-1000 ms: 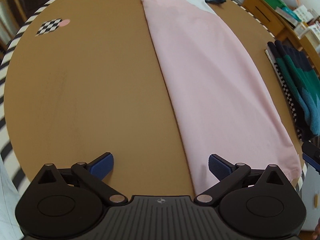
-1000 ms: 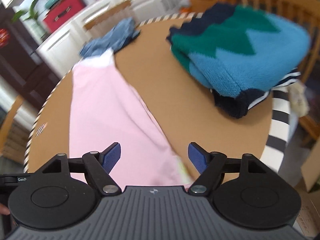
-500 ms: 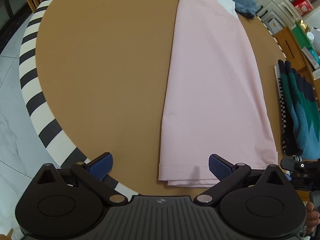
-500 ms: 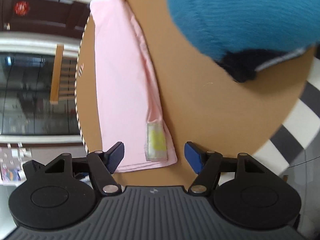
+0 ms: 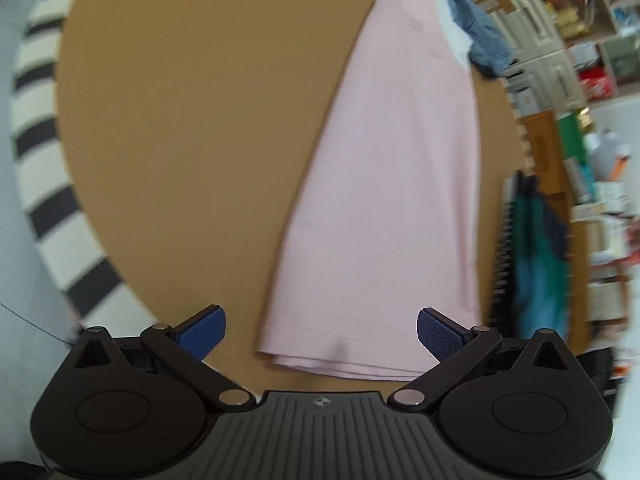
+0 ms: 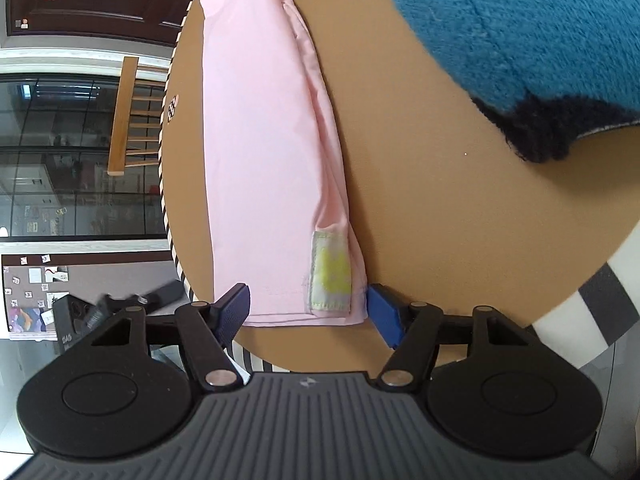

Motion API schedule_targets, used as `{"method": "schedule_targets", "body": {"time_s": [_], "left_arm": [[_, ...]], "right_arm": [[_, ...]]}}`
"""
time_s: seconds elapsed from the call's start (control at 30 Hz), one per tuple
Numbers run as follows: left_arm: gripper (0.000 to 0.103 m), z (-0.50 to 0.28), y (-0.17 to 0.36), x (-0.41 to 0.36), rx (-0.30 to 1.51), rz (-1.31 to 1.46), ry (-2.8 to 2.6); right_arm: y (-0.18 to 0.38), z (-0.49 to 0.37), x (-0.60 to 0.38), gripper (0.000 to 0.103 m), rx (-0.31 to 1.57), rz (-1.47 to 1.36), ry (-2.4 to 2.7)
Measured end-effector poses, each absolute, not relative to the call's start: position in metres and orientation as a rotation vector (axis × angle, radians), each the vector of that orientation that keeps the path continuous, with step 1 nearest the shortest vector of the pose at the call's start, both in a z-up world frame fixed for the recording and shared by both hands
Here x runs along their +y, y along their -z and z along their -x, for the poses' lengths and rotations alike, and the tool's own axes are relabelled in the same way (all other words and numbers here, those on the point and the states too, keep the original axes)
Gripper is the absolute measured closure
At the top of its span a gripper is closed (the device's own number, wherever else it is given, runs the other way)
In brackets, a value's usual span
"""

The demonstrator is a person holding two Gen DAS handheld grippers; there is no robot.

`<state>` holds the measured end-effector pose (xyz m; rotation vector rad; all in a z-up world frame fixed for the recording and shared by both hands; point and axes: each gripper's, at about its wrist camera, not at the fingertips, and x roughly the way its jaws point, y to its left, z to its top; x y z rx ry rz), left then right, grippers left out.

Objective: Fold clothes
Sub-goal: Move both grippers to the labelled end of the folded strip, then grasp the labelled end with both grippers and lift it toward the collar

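A pink garment (image 5: 392,184) lies folded lengthwise in a long strip on the round brown table (image 5: 180,120). Its hem end is nearest me. My left gripper (image 5: 320,330) is open and empty, with the hem's left part between its spread fingers. In the right wrist view the pink garment (image 6: 264,152) shows a yellow-green label (image 6: 330,270) at its hem corner. My right gripper (image 6: 308,310) is open, its fingers on either side of that hem corner, right at the cloth edge.
A folded blue, green and navy sweater (image 6: 520,32) lies on the table to the right, also in the left wrist view (image 5: 536,248). A blue denim garment (image 5: 476,28) lies past the pink one's far end. The table rim (image 5: 48,184) is black-and-white striped. Shelves and a chair stand beyond.
Both grippers have pulled back to the near hem end of the pink garment. The right gripper has come closer to the labelled corner. Both stay open.
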<state>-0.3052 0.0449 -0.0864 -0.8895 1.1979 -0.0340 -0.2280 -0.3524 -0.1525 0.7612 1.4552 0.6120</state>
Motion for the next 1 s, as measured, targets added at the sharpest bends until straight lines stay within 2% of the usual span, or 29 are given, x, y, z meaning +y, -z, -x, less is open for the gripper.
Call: {"method": "schedule_targets", "body": {"time_s": [0.17, 0.4, 0.47, 0.6, 0.67, 0.7, 0.73, 0.77, 0.8, 0.83, 0.9, 1.0], "left_arm": [[0.001, 0.305, 0.096, 0.067, 1.198, 0.963, 0.095], [0.001, 0.291, 0.13, 0.049, 1.278, 0.978, 0.286], [0.001, 0.267, 0.147, 0.038, 1.274, 1.044, 0.306], [0.002, 0.276, 0.156, 0.05, 1.238, 1.13, 0.344], [0.006, 0.276, 0.159, 0.046, 1.222, 1.132, 0.356], [0.011, 0.274, 0.162, 0.044, 1.222, 1.127, 0.359], [0.022, 0.268, 0.166, 0.037, 1.23, 1.123, 0.363], [0.029, 0.271, 0.167, 0.036, 1.241, 1.117, 0.367], [0.042, 0.272, 0.17, 0.035, 1.255, 1.117, 0.364], [0.054, 0.272, 0.173, 0.034, 1.269, 1.116, 0.362], [0.067, 0.27, 0.18, 0.031, 1.288, 1.136, 0.341], [0.092, 0.267, 0.182, 0.025, 1.312, 1.06, 0.287]], "right_arm": [[0.156, 0.229, -0.356, 0.036, 1.463, -0.773, -0.6], [0.169, 0.23, -0.366, 0.036, 1.469, -0.894, -0.561], [0.172, 0.23, -0.366, 0.036, 1.468, -0.925, -0.548], [0.171, 0.231, -0.361, 0.036, 1.461, -0.89, -0.558], [0.17, 0.232, -0.363, 0.038, 1.455, -0.877, -0.559], [0.169, 0.232, -0.364, 0.039, 1.452, -0.871, -0.559], [0.169, 0.232, -0.364, 0.044, 1.454, -0.864, -0.548], [0.169, 0.231, -0.364, 0.059, 1.456, -0.857, -0.538], [0.17, 0.232, -0.367, 0.071, 1.464, -0.832, -0.514], [0.173, 0.232, -0.367, 0.099, 1.469, -0.822, -0.501], [0.179, 0.232, -0.368, 0.098, 1.477, -0.83, -0.494], [0.181, 0.234, -0.367, 0.098, 1.465, -0.836, -0.503]]}}
